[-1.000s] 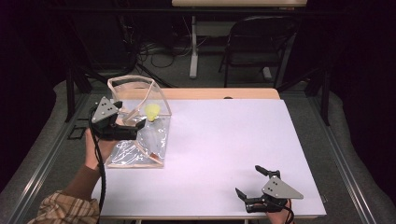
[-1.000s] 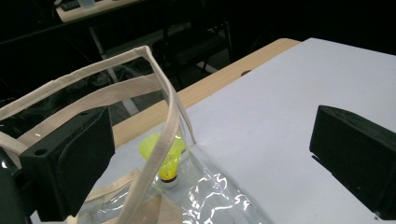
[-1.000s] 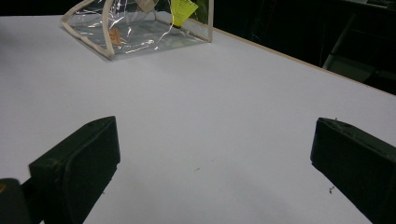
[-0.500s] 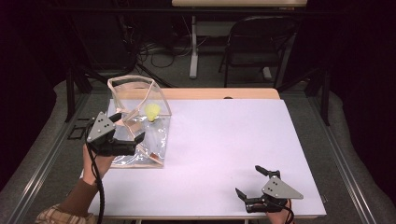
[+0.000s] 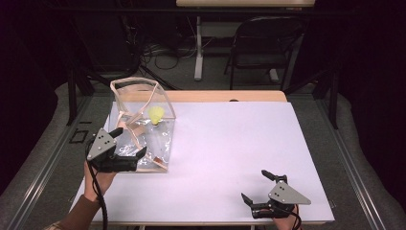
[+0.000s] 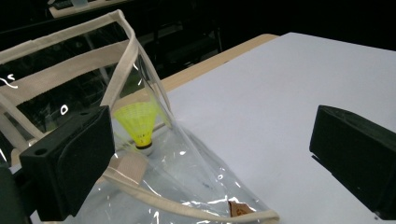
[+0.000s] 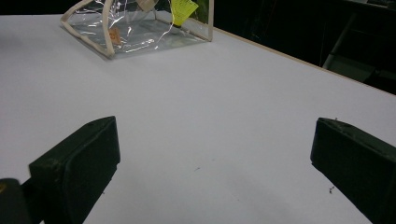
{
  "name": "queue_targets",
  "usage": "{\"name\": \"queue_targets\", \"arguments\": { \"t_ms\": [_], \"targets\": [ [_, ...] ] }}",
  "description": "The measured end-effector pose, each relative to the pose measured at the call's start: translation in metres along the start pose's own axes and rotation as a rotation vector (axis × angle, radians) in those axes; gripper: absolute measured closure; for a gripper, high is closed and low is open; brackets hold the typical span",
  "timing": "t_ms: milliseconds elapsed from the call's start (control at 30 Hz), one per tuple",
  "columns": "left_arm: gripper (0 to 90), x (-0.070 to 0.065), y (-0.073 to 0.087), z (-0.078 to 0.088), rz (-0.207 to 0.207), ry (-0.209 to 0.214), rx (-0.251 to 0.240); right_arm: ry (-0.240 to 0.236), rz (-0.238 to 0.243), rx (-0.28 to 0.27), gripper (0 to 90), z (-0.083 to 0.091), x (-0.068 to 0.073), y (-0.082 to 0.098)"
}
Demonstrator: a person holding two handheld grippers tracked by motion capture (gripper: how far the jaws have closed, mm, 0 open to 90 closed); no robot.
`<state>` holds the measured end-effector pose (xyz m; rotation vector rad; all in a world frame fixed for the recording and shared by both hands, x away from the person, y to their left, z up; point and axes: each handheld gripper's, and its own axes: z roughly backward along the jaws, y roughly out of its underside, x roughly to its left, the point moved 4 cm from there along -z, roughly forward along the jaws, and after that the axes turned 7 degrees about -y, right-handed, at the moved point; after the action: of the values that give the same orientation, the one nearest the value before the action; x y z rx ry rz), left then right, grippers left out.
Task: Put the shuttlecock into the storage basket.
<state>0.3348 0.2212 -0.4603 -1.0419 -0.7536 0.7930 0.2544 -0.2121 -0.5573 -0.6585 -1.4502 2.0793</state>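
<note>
A clear plastic bag [image 5: 143, 139] with beige trim stands open at the table's left, and a yellow shuttlecock [image 5: 155, 115] sits inside near its far wall. My left gripper [image 5: 129, 142] is open at the bag's near left corner. In the left gripper view the bag [image 6: 187, 172] and the shuttlecock [image 6: 139, 123] lie between and beyond the spread jaws of the left gripper [image 6: 212, 163], nothing pinched. My right gripper [image 5: 254, 186] rests open near the front right edge. The right gripper [image 7: 210, 168] has only bare table between its jaws, with the bag [image 7: 135, 28] and shuttlecock [image 7: 183, 10] far ahead.
The white table [image 5: 230, 143] has a wooden strip [image 5: 225, 96] along its far edge. Behind it stand a dark chair [image 5: 258, 48] and a table leg [image 5: 197, 48], with cables on the floor.
My left gripper has drawn back toward the near edge, from the bag's upper left side down to its near corner. The right gripper has not moved.
</note>
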Motion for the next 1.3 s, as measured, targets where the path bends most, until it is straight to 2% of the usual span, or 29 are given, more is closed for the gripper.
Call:
{"name": "queue_targets", "arguments": {
  "t_ms": [67, 467, 867, 1300],
  "targets": [
    [0.2, -0.001, 0.005, 0.001, -0.009, -0.004, 0.001, 0.0, 0.0, 0.001, 0.9, 0.0, 0.0, 0.0],
    [0.2, -0.004, 0.028, 0.006, 0.023, -0.002, 0.003, 0.001, -0.001, 0.004, 0.9, 0.0, 0.001, 0.0],
    [0.1, -0.011, 0.054, 0.007, 0.053, 0.032, -0.005, -0.001, 0.0, 0.002, 0.9, 0.0, 0.001, 0.0],
    [0.0, -0.018, 0.084, 0.007, 0.073, 0.064, 0.017, -0.002, 0.0, 0.003, 0.9, 0.0, 0.001, 0.0]
  ]
}}
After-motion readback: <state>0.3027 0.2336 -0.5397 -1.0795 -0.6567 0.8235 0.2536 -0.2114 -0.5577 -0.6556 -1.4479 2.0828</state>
